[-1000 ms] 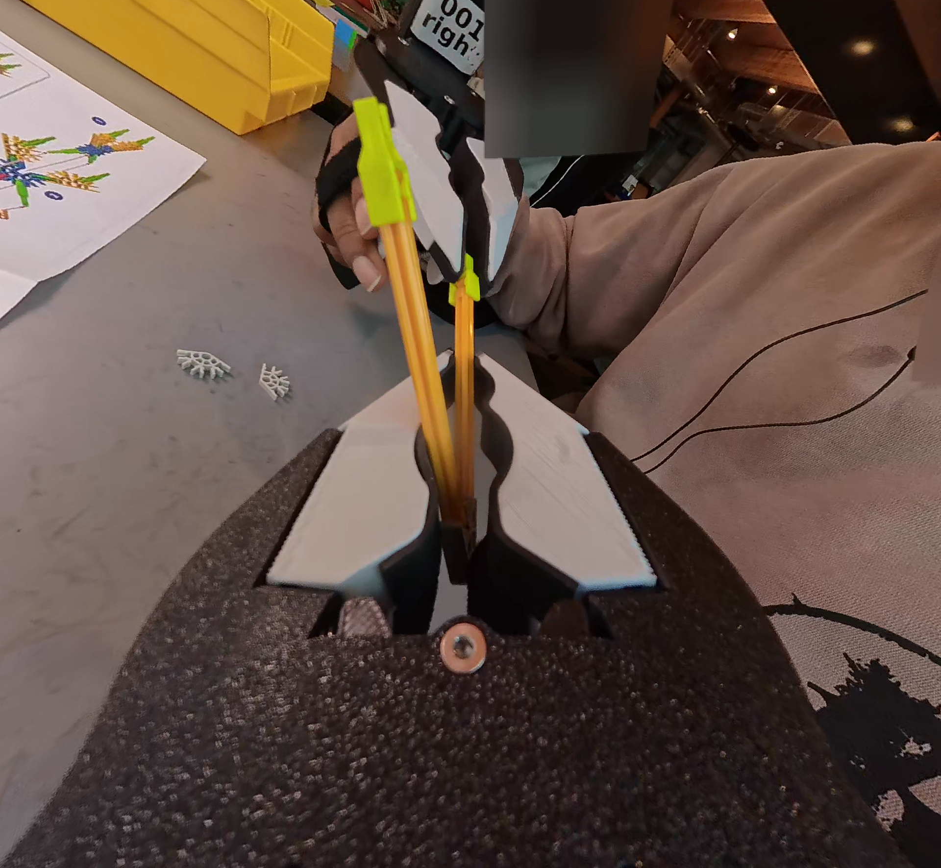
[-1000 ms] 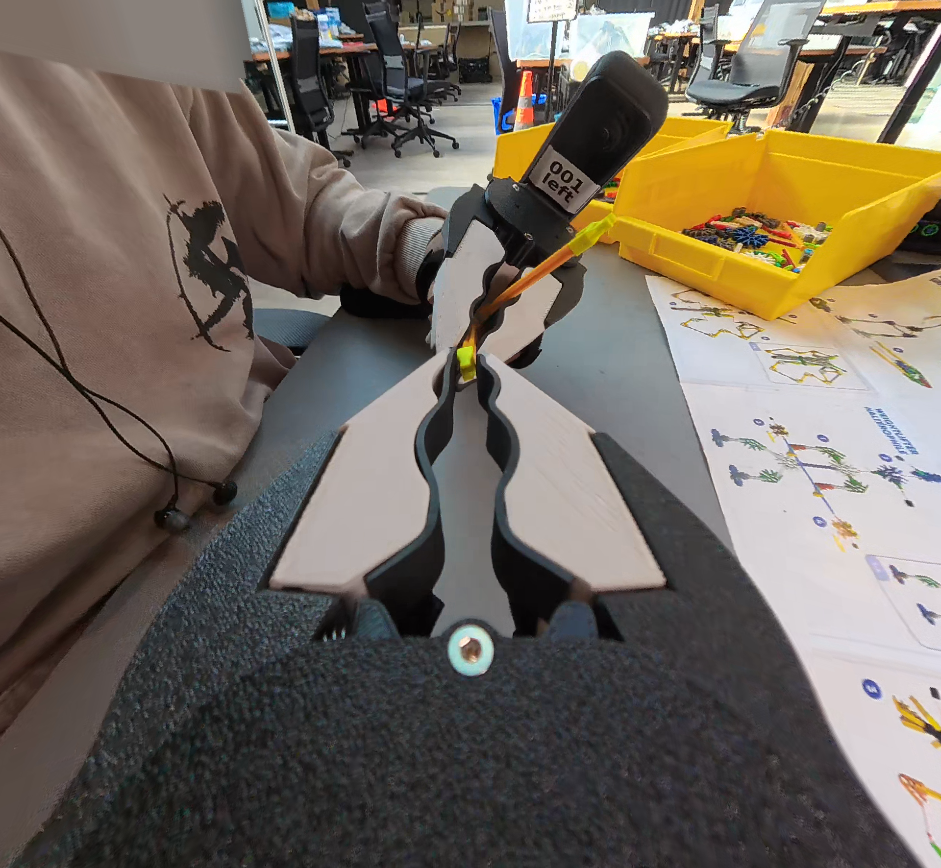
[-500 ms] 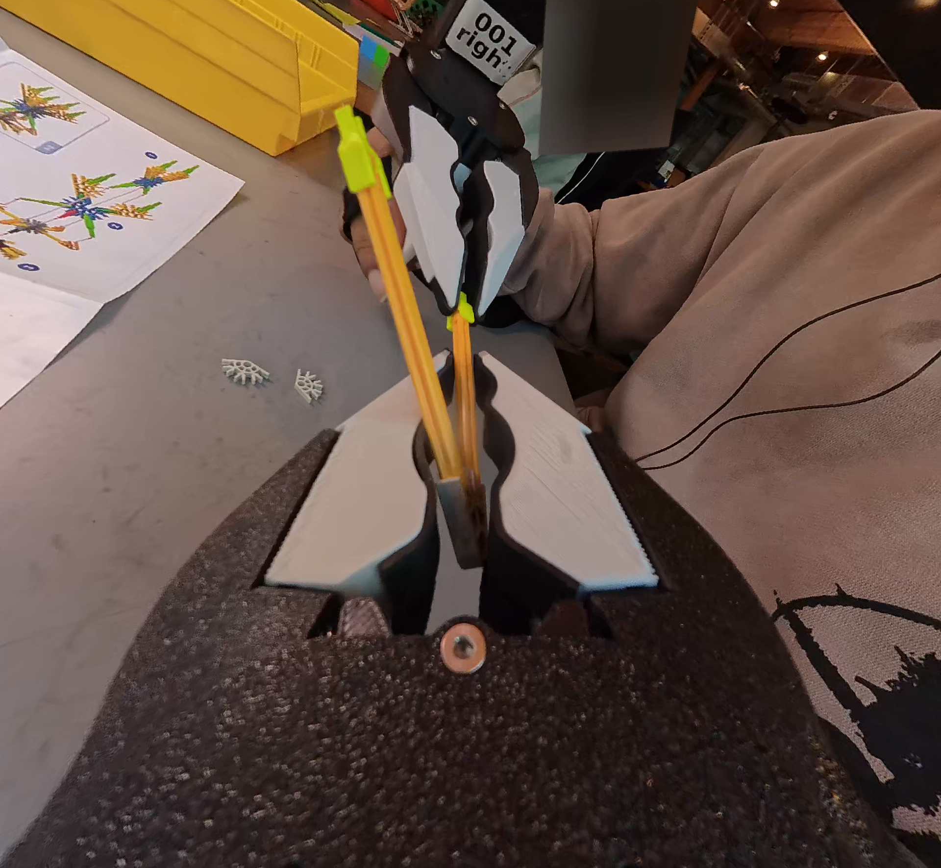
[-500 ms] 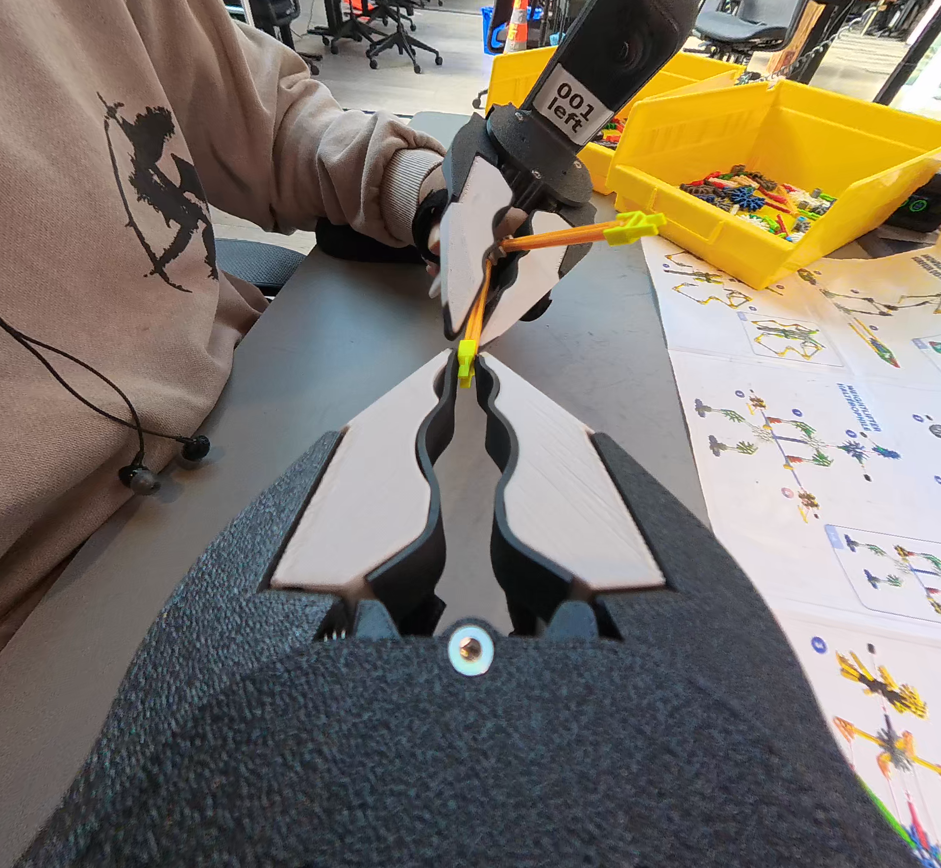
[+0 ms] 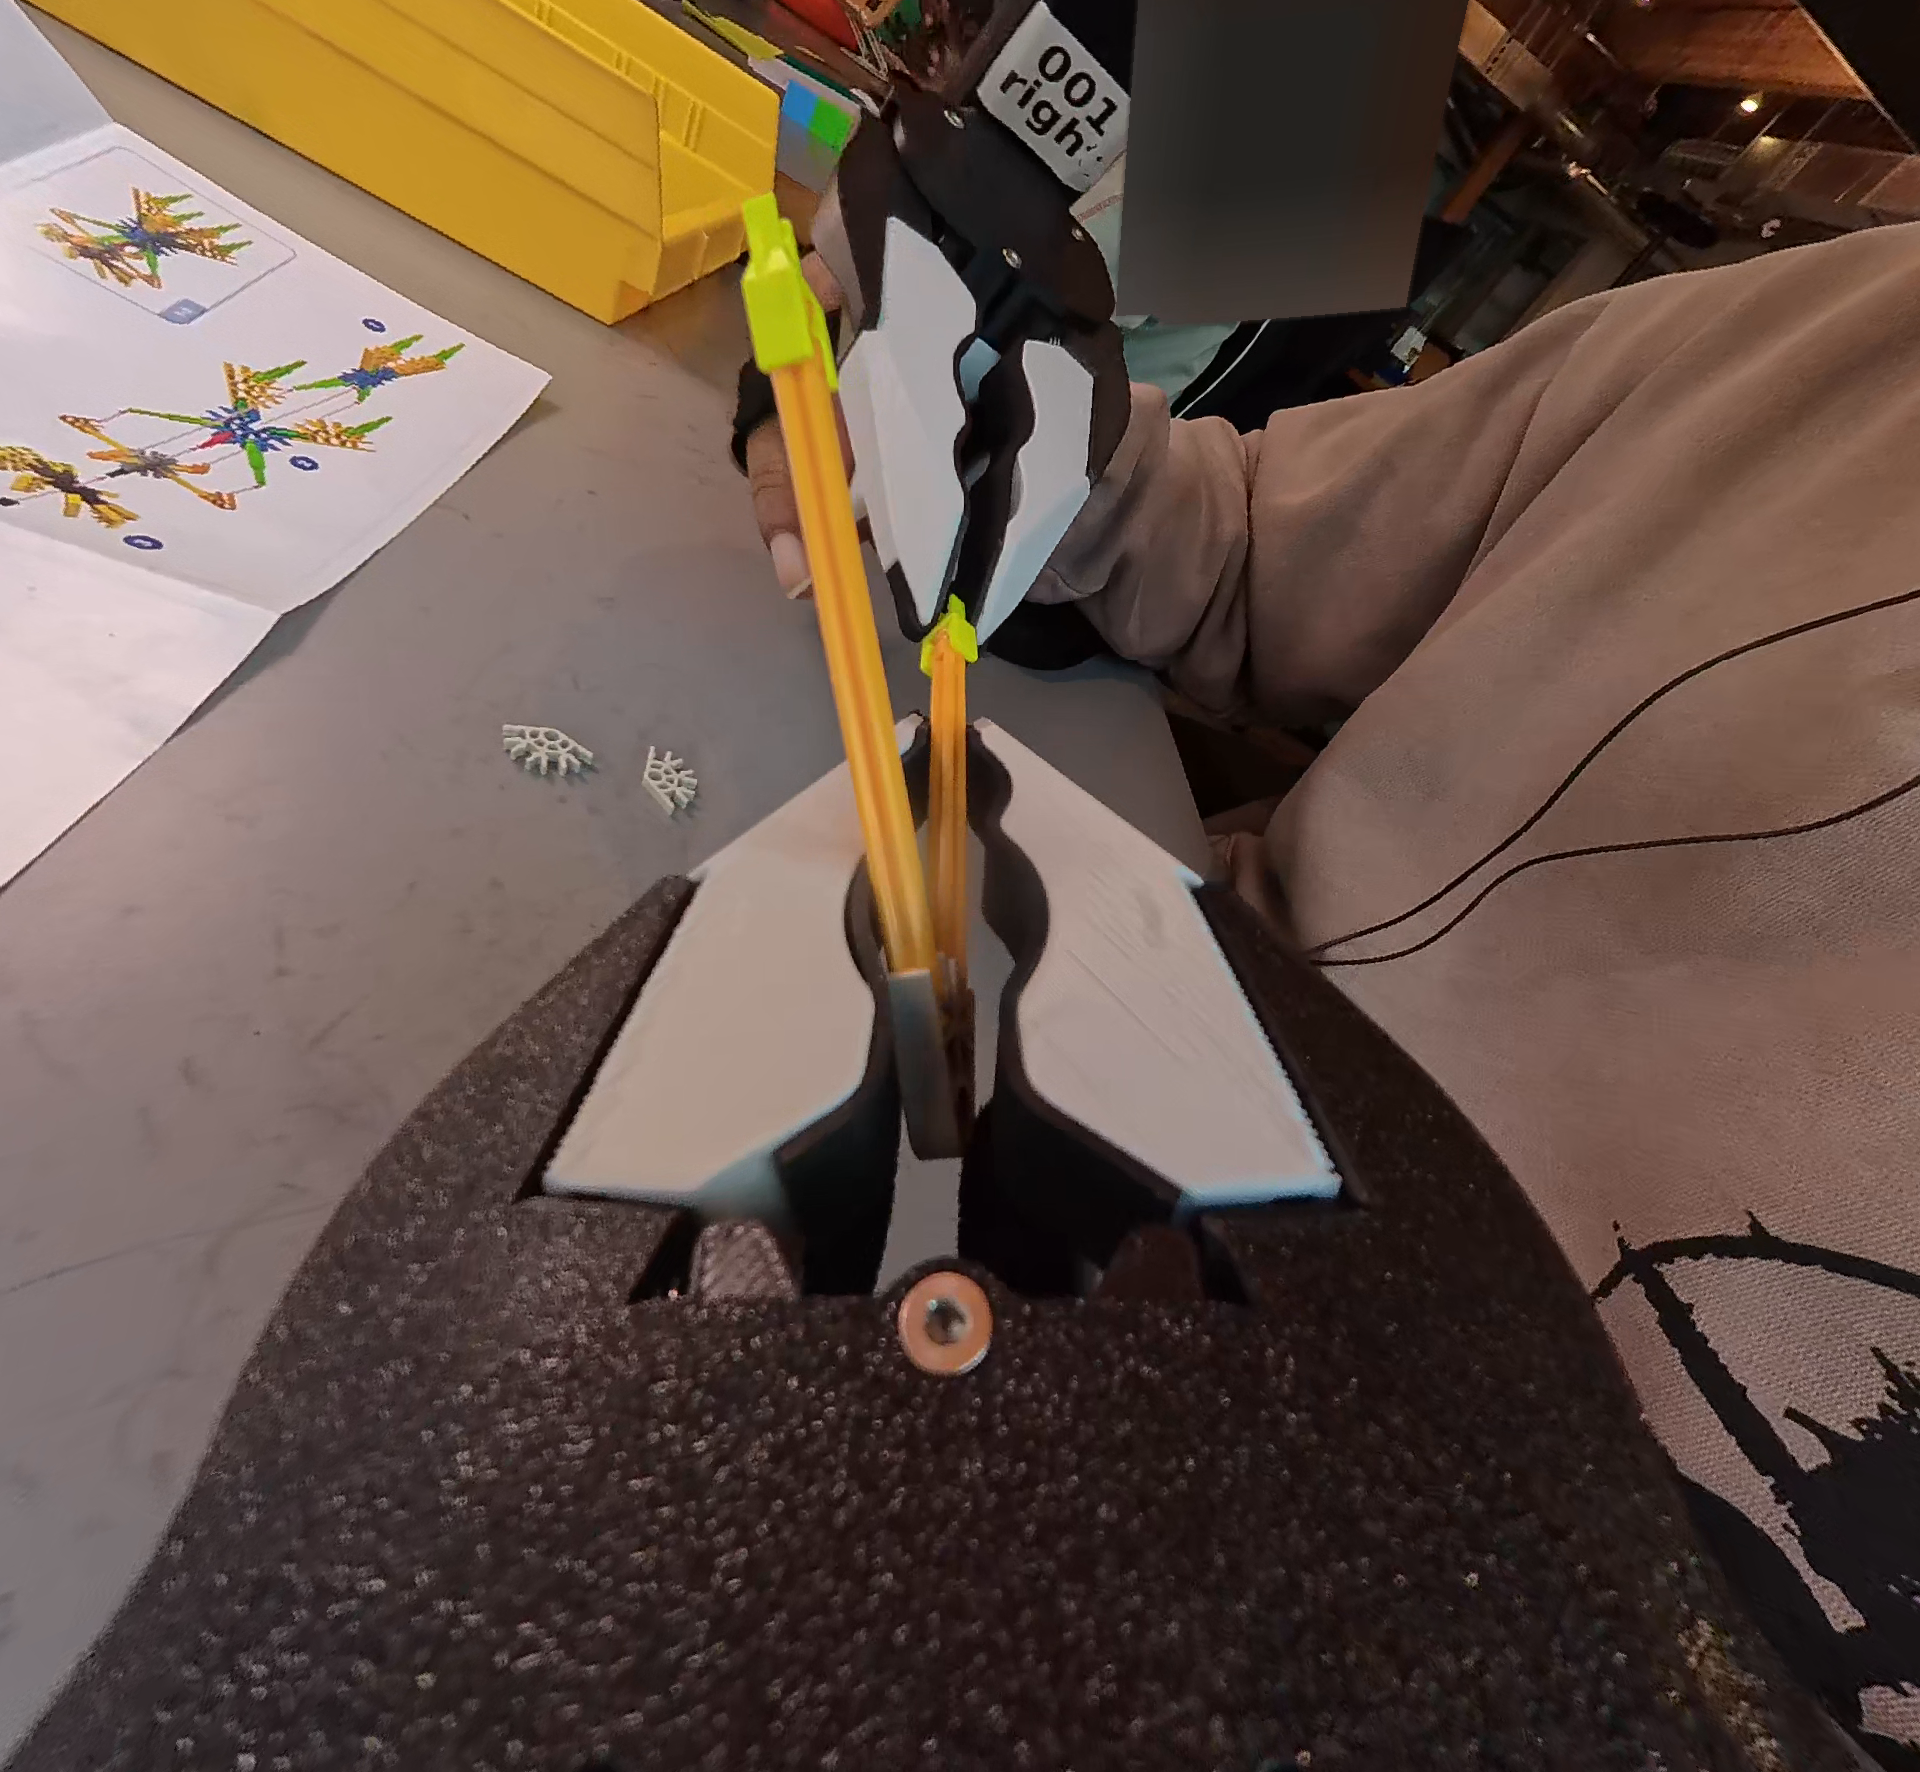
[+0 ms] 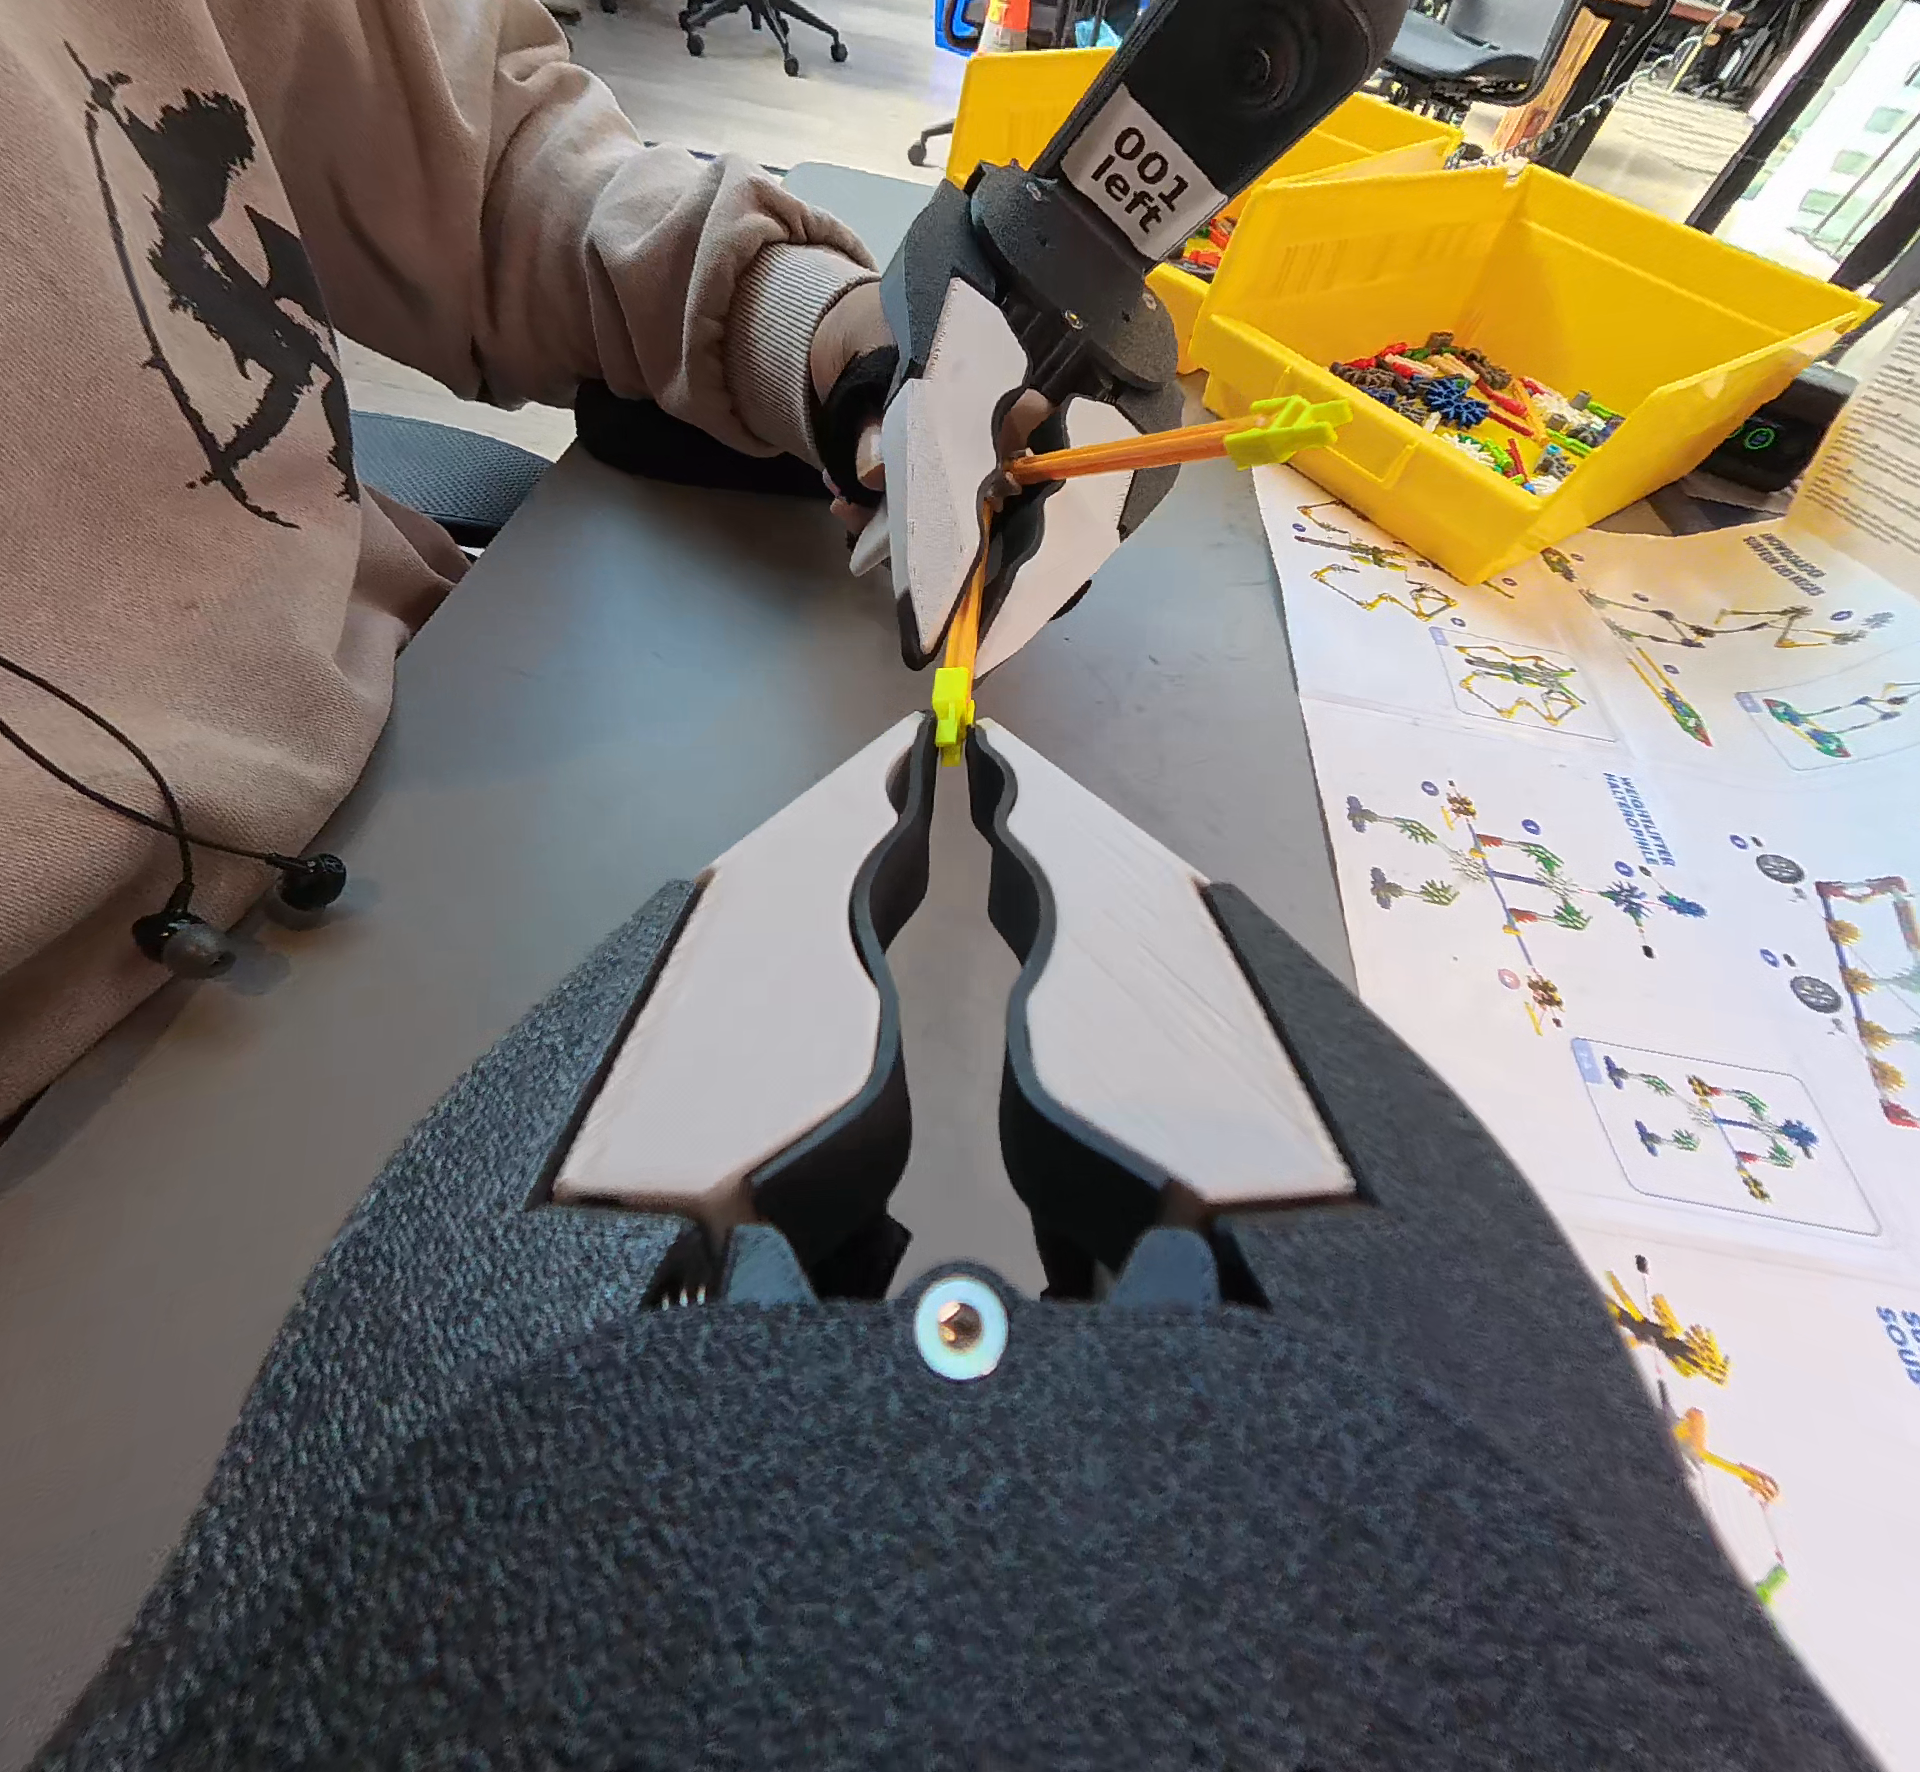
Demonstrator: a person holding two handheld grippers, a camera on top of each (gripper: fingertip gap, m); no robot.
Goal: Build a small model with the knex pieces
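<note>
orange rods (image 5: 847, 642) joined at a grey connector (image 5: 925, 1057) sit clamped between the left gripper (image 5: 940, 756) fingers above the grey table (image 5: 312, 943); the right gripper (image 6: 948, 735) pinches the lime clip (image 6: 951, 699) ending one rod, tip to tip with the left; the other clip (image 6: 1288, 429) juts free

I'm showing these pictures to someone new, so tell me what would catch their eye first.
First, the two orange rods with lime-green end clips: the left gripper clamps where they join, and the right gripper pinches one lime-green clip. Next, the yellow bin of mixed coloured building pieces behind the printed instruction sheets on the grey table.
</note>
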